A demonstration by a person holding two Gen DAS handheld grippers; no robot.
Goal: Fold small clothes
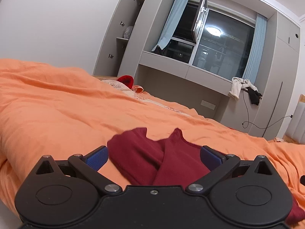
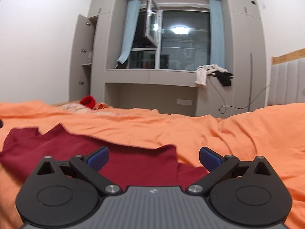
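Bedroom scene from two wrist cameras, both looking low across a bed covered in a rumpled orange duvet [image 1: 57, 105]. In the foreground, a small dark red knit garment [image 1: 144, 158], lying on the duvet between the two tools. Left view: left gripper [image 1: 154, 155] spread wide, blue-padded fingers [image 1: 97, 158] on either side of two narrow overlapping parts of the garment, possibly sleeves or legs, crossing over one another; nothing pinched, pads apart from the fabric. Right view: right gripper [image 2: 154, 156] likewise spread wide and holding nothing, hovering above a broader flat stretch of the same red cloth, with a raised, irregular edge toward the far side and a corner near the right-hand pad. Exact type of garment impossible to tell. Farther off, a bright red hat-like item [image 2: 88, 101] near the far edge of the bed, a grey built-in wardrobe [image 2: 83, 57] with an open door, a night-dark window [image 2: 183, 40] with pale blue curtains, and light and dark clothes [image 2: 211, 72] slung over the sill. Judged stage: early, with the garment spread but not yet folded, both tools lined up for a grasp. Likely next move: lowering each tool, closing on an edge or corner without catching the duvet beneath, then carrying it across evenly.
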